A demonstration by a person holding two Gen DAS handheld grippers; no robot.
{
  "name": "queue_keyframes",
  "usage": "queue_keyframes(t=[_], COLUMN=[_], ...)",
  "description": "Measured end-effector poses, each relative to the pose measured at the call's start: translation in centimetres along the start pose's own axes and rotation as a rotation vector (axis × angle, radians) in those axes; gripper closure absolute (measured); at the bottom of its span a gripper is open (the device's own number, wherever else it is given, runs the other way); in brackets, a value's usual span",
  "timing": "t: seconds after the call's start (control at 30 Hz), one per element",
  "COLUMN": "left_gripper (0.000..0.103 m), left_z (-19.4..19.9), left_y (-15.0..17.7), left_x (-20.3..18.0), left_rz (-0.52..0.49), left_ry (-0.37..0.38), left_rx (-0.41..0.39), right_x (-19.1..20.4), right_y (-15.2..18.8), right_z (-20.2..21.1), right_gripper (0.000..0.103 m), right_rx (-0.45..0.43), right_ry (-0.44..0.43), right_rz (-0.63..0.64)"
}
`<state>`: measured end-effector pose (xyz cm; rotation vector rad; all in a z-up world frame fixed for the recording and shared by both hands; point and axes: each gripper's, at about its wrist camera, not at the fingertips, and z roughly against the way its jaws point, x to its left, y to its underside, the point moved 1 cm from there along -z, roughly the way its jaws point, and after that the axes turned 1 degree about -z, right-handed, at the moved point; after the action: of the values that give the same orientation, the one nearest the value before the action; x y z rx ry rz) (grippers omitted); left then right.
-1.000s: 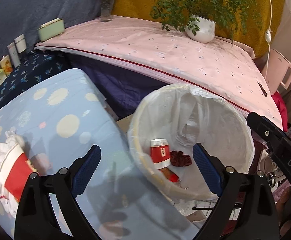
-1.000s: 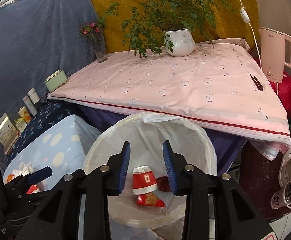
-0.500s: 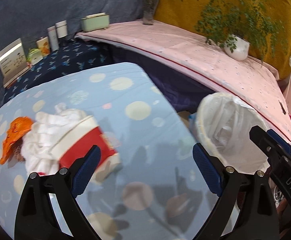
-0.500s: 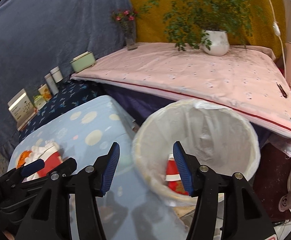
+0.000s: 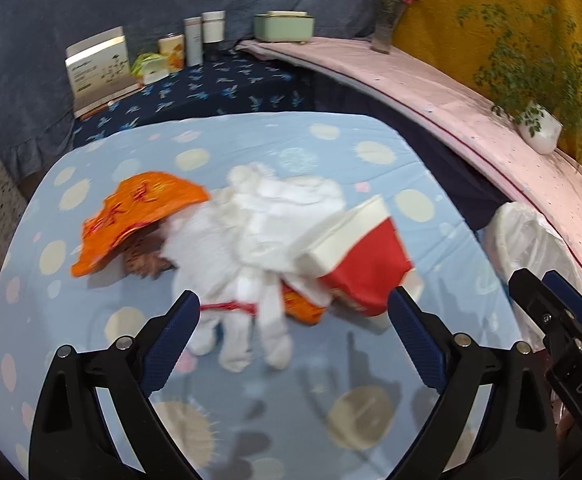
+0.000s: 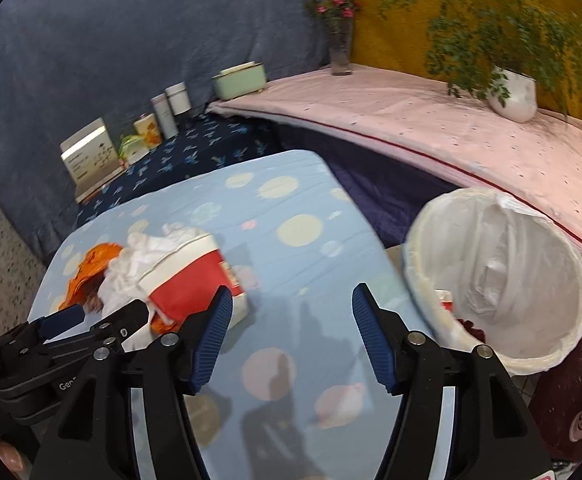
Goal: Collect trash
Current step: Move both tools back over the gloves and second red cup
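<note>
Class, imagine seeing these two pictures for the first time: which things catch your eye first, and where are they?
A heap of litter sits on the spotted blue cloth: a red-and-white paper cup on its side, crumpled white tissue and an orange wrapper. To its right stands a white-lined bin, with some red trash inside.

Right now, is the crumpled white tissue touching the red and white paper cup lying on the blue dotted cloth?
Touching. The left wrist view shows the tissue draped against the cup's white rim, no gap.
</note>
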<state>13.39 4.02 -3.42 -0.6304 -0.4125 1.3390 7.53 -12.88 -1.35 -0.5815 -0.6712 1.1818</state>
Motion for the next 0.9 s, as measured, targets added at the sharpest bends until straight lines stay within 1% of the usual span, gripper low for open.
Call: queue_keyframes(t=[0.13, 0.47, 0.67, 0.9], left_gripper=[0.012, 0.012, 0.011, 0.012], left_z=[0.0, 0.0, -0.6, -1.7], left_y=[0.8, 1.6, 1.6, 1.5], left_x=[2.8, 8.9, 10.1, 9.9], left_rz=[0.047, 0.143, 0.164, 0.156], left_ry=[-0.016, -0.058, -0.041, -0.018], left_rx=[0.02, 0.031, 0.048, 0.065], right_x=[2.5, 6.4, 8.4, 9.4], right_y=[0.4, 1.1, 1.2, 1.4], right_z=[-0.6, -2.1, -3.6, -6.3], right_gripper=[0.039, 0.038, 0.038, 0.035], right_rx=[0.016, 0.061, 0.081, 0.114], right_ry=[-0.021, -0.055, -0.062, -0.049], right_rz=[0.041, 0.096, 0.135, 0.165])
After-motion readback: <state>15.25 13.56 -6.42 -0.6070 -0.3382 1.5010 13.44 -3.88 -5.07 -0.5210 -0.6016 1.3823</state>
